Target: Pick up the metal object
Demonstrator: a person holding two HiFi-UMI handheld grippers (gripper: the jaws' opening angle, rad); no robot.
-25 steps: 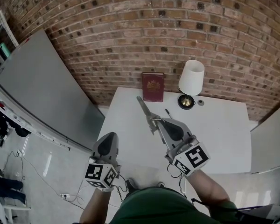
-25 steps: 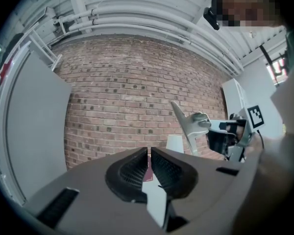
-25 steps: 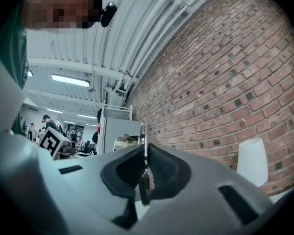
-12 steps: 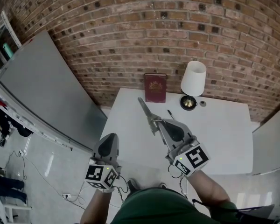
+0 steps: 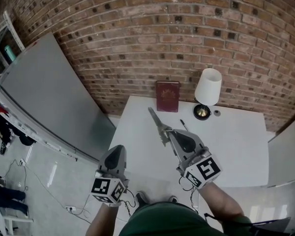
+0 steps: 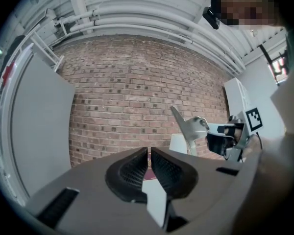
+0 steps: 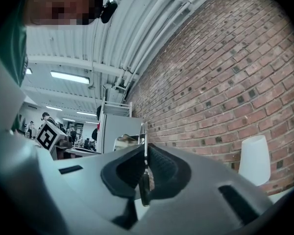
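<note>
The metal object point(image 5: 156, 123) is a long grey tool with a pointed blade. It is held up above the white table point(image 5: 231, 146), with my right gripper point(image 5: 168, 133) shut on its lower end. In the right gripper view its thin edge point(image 7: 145, 182) stands pinched between the pads. From the left gripper view the tool point(image 6: 189, 127) shows to the right, sticking up out of the right gripper point(image 6: 226, 139). My left gripper point(image 5: 115, 152) hangs off the table's left side over the floor, its jaws point(image 6: 149, 154) shut with nothing between them.
A dark red book point(image 5: 167, 96) leans against the brick wall at the table's back. A white-shaded lamp point(image 5: 208, 90) stands beside it, with a small round thing point(image 5: 216, 113) next to its base. A pen point(image 5: 184, 125) lies near the tool. A grey board point(image 5: 49, 97) leans at left.
The table, book and lamp sit a little lower and further right in the view. Both grippers keep their places, and the right one still holds the metal object.
</note>
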